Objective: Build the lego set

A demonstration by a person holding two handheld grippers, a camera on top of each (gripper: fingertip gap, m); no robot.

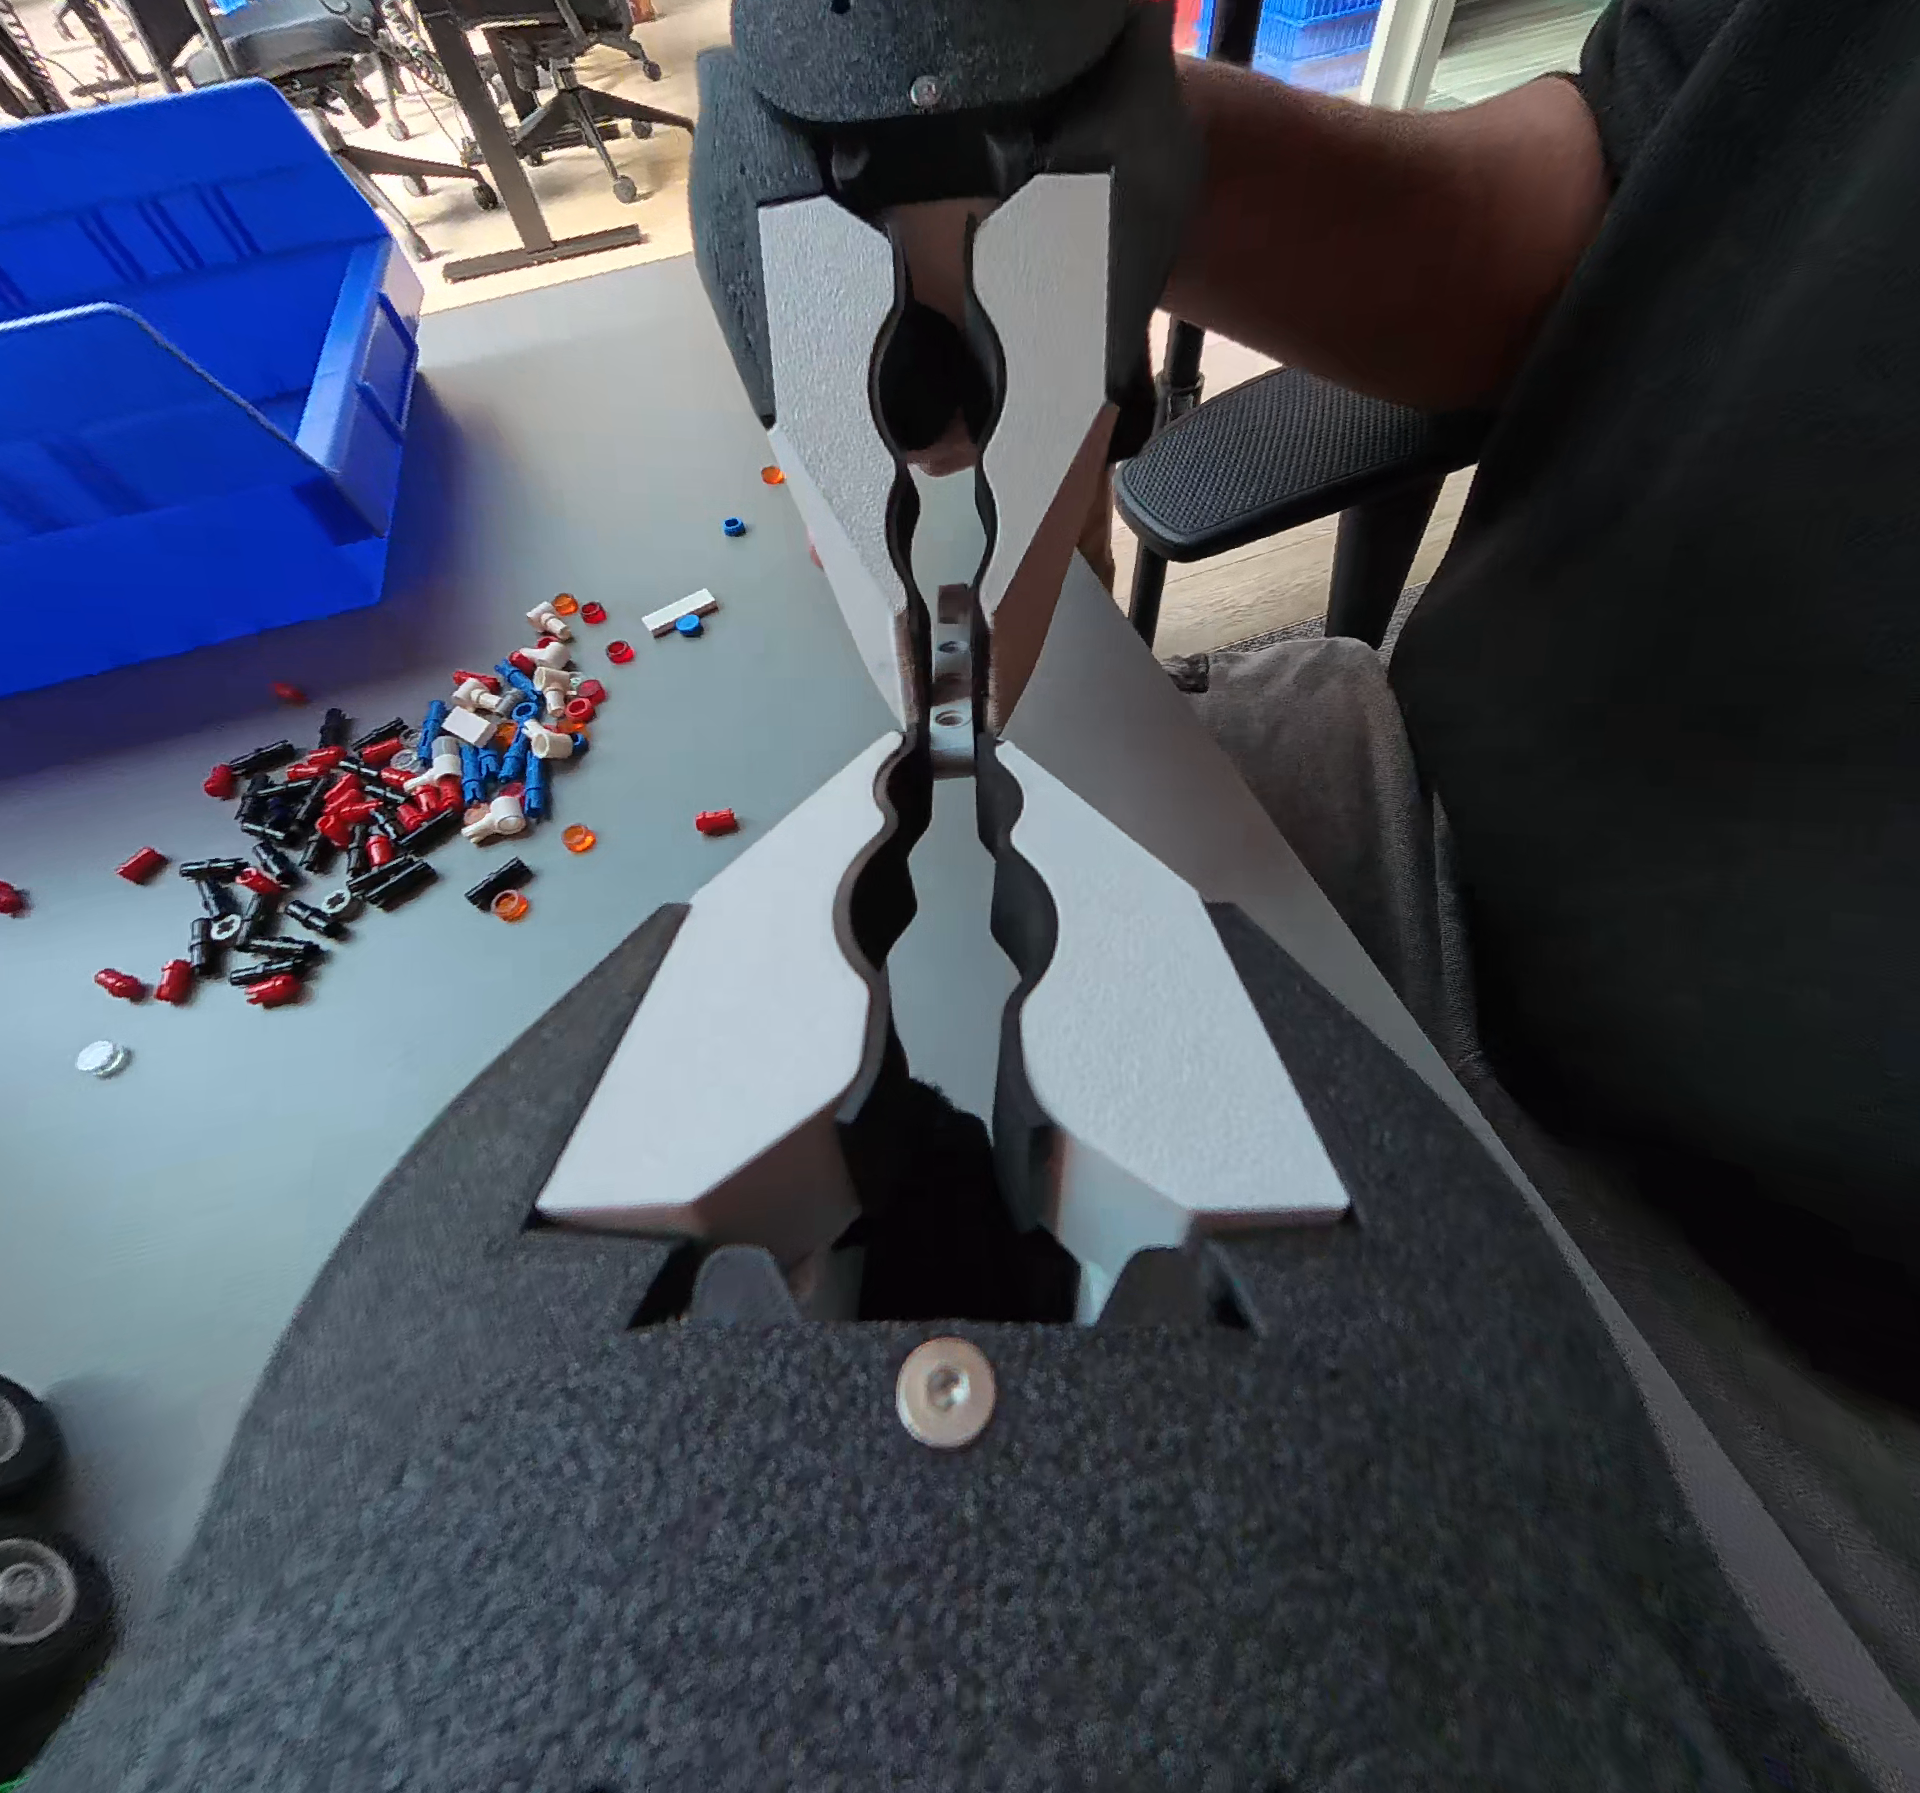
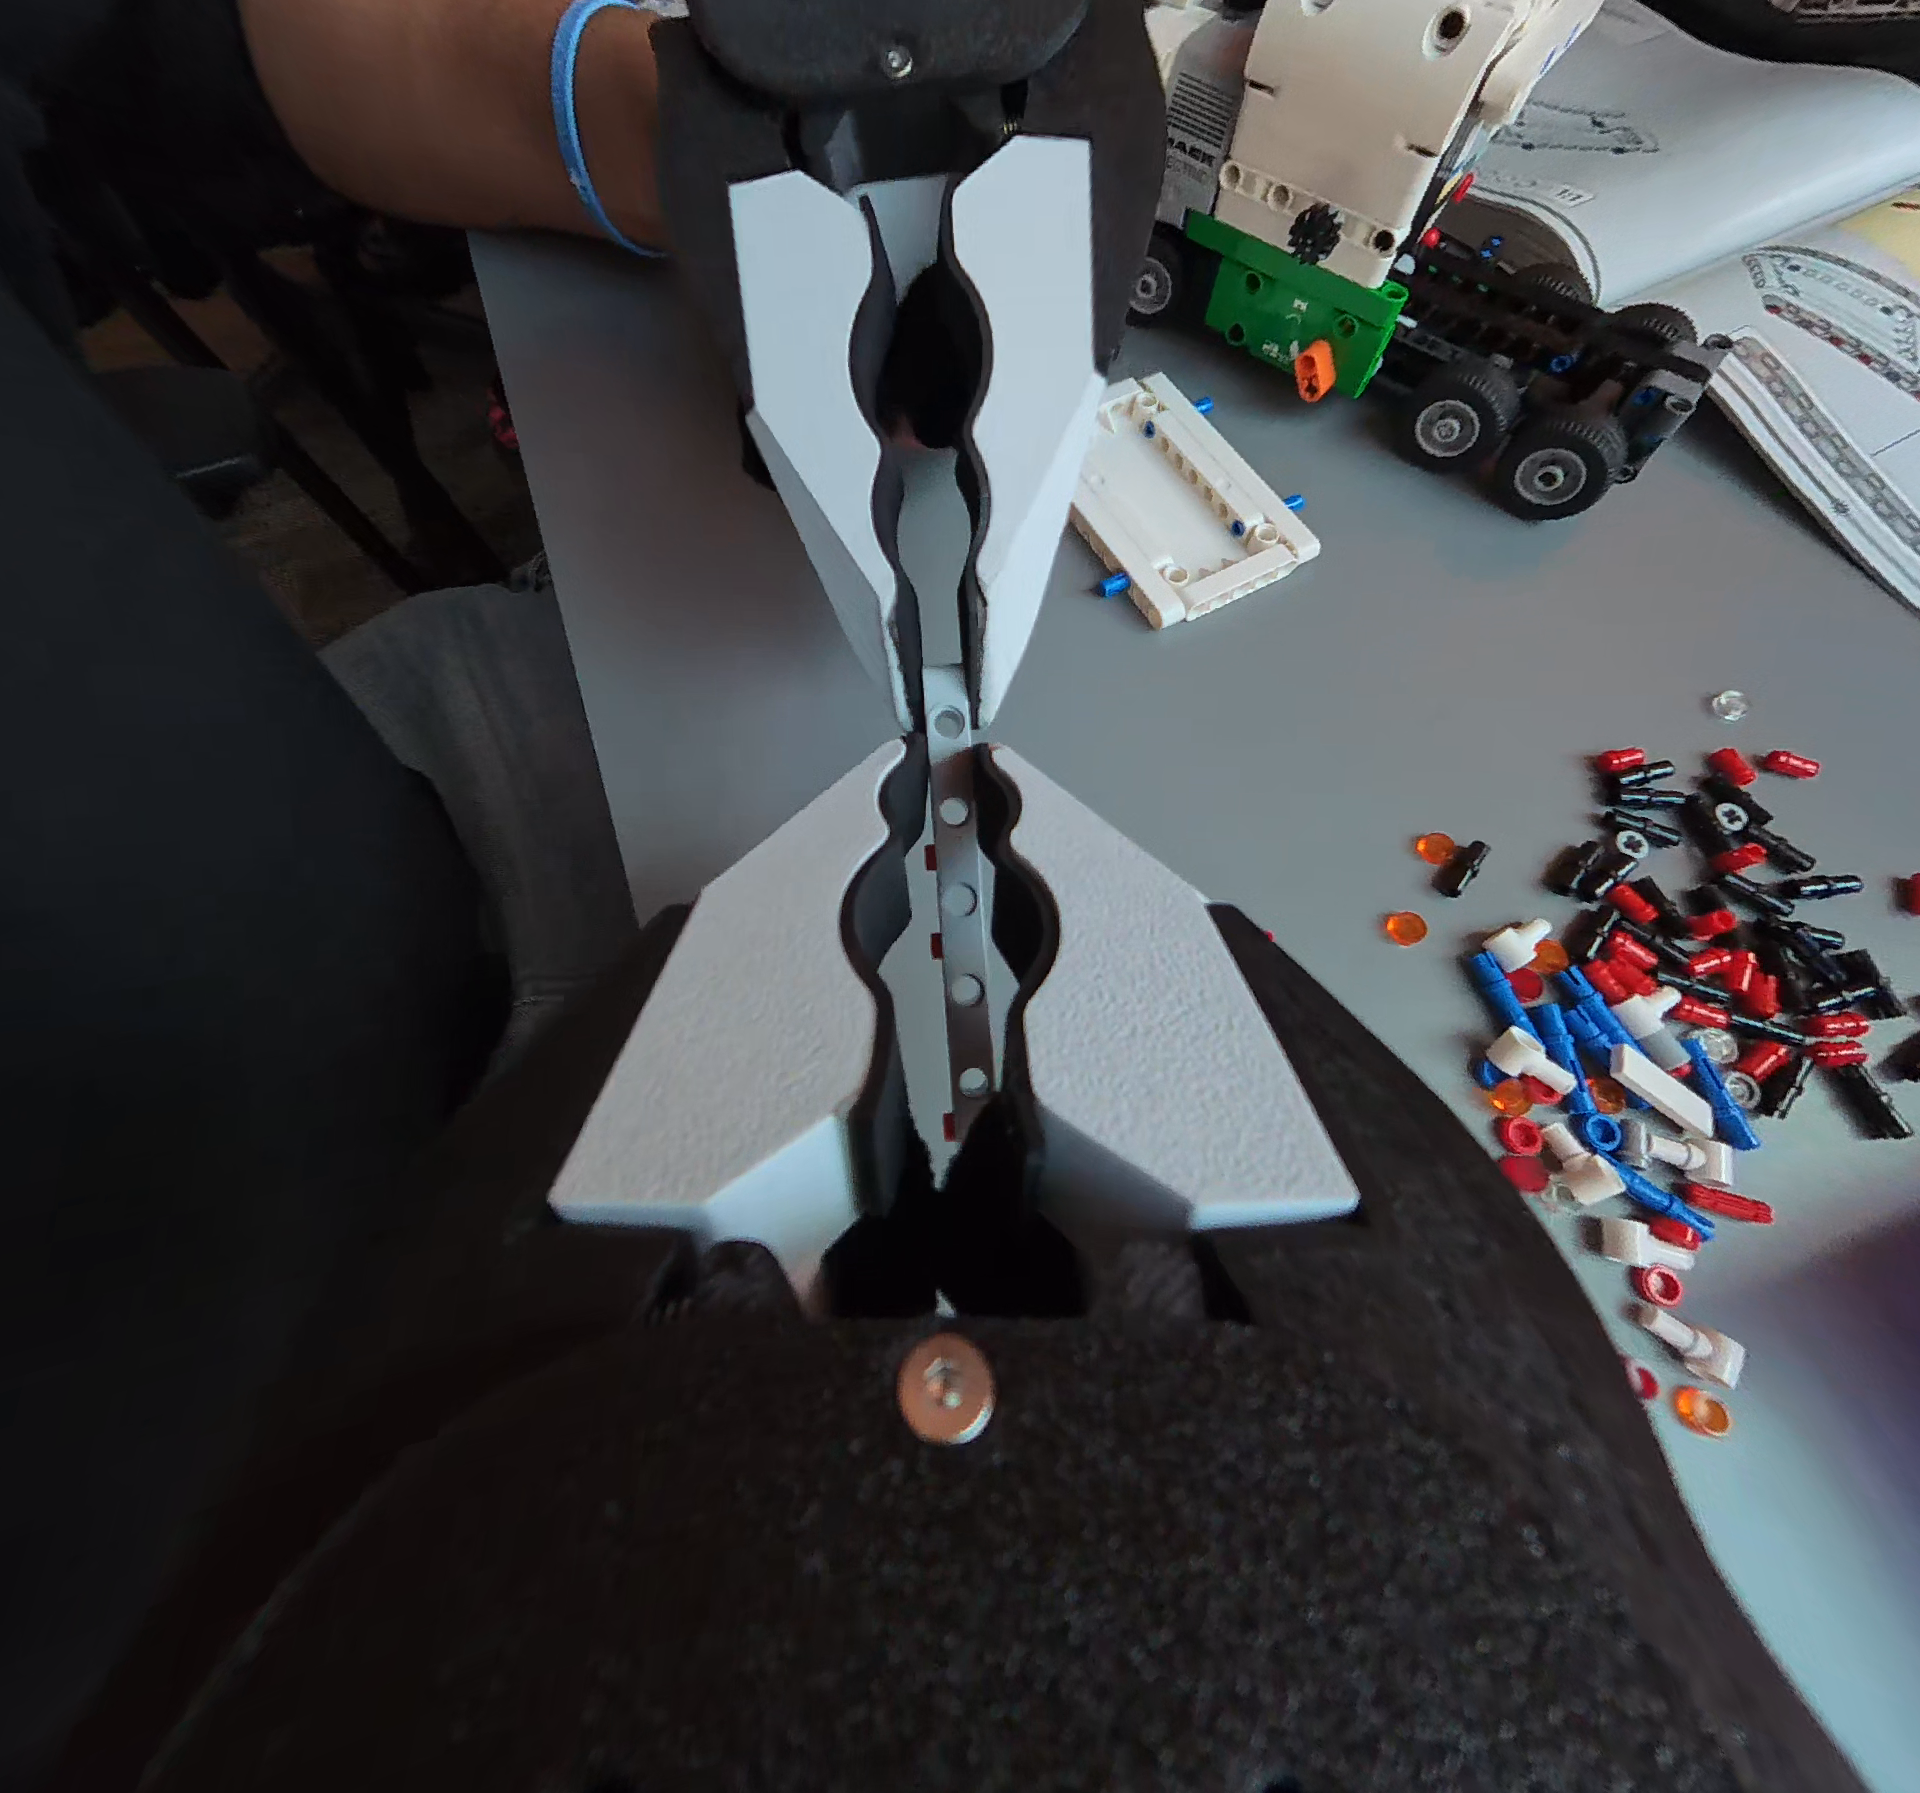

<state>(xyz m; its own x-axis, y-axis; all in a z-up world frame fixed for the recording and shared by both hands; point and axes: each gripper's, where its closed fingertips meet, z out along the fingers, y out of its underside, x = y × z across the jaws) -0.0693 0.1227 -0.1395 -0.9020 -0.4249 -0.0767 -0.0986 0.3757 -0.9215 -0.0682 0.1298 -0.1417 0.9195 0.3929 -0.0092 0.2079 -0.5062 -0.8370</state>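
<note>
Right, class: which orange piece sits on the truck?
The orange plug on the truck's green block. The other orange pieces are flat round studs lying loose on the table.

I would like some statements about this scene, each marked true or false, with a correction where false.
1. Both tools grip one grey beam with holes between them. True.
2. The blue bin lies on the floor. False: it stands on the grey table.
3. The loose small parts are all black. False: red, blue, white and orange ones are among them.
4. A partly built truck stands on the table. True.
5. The left tool and the right tool point toward each other. True.
</note>
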